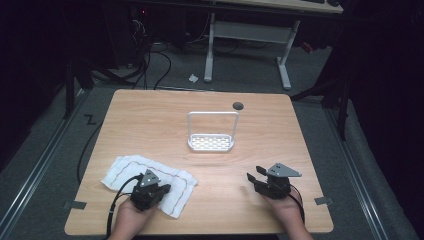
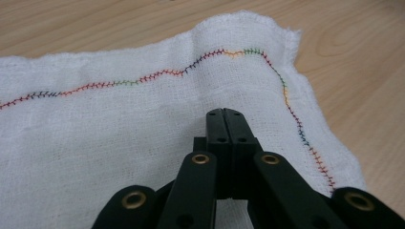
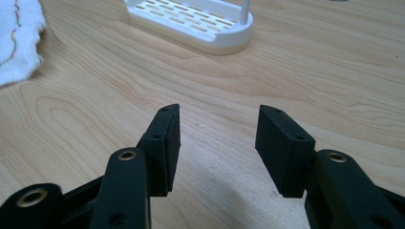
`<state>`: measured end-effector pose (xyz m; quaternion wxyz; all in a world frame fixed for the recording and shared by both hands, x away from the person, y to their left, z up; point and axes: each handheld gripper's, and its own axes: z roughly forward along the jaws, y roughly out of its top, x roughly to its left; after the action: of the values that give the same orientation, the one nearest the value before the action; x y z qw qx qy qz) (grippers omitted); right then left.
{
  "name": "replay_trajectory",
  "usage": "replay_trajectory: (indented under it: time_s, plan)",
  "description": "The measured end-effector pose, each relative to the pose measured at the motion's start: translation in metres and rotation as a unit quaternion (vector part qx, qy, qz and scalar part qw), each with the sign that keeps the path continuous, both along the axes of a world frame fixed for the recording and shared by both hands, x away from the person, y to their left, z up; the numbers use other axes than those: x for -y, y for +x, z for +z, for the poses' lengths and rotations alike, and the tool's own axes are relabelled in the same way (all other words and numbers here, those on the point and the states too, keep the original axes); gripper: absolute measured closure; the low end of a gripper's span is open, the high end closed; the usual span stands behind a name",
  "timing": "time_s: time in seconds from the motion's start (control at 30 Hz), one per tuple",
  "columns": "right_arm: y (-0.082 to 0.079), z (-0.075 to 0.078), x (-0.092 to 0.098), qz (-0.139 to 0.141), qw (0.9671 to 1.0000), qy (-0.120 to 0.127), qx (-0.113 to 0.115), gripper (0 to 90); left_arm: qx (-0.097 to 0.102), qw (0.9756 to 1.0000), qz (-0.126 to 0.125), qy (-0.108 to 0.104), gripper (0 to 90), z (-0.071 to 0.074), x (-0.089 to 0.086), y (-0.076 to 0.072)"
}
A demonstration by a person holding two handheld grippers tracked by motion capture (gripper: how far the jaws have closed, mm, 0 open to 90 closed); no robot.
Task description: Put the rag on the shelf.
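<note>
The white slotted rack [image 1: 210,142], a small tray with a tall wire hoop over it, stands near the middle of the wooden table [image 1: 150,107] and has nothing in it; it serves here as the landmark. A white cloth [image 1: 131,170] with a wavy line of coloured stitching lies flat on the table on the near left of the rack, well apart from it. The left gripper [image 2: 223,114] is over the near edge of that cloth, its two jaws pressed together tip to tip; the left gripper view shows the cloth spread under and beyond the tips, but not whether any fabric is pinched between them. The right gripper [image 3: 217,126] is on the near right of the rack, well apart from it, low over bare wood, its jaws spread wide with nothing between them. A dark round spot [image 1: 238,105] sits on the table just behind the rack.
</note>
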<state>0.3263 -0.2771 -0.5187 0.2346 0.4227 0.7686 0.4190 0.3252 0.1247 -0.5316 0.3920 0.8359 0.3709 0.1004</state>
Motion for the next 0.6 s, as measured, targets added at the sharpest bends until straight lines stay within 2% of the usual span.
replay_trajectory:
  time_s: [0.13,0.2,0.23,0.27,0.4,0.6]
  plan:
    - [0.0,0.0,0.0,0.001,1.0,0.003,0.0,51.1,0.011,0.9994,-0.029,0.016,90.0,0.001,0.023,-0.006]
    - [-0.001,0.0,0.0,0.001,1.0,0.003,-0.001,51.2,0.009,0.9989,-0.044,0.011,90.0,0.0,0.035,-0.008]
    - [-0.001,0.0,0.0,0.001,1.0,0.003,-0.001,51.2,0.009,0.9989,-0.044,0.011,90.0,0.0,0.035,-0.008]
    - [-0.001,0.0,-0.001,0.002,1.0,0.004,-0.003,51.3,0.009,0.9983,-0.056,0.007,90.0,0.0,0.045,-0.008]
    - [-0.001,0.0,-0.002,0.001,1.0,0.005,-0.004,51.4,0.005,0.997,-0.076,-0.008,90.0,-0.002,0.068,-0.007]
    - [-0.002,0.001,-0.001,0.005,0.9999,0.011,-0.006,53.2,0.004,0.9938,-0.109,-0.018,90.0,-0.003,0.104,-0.008]
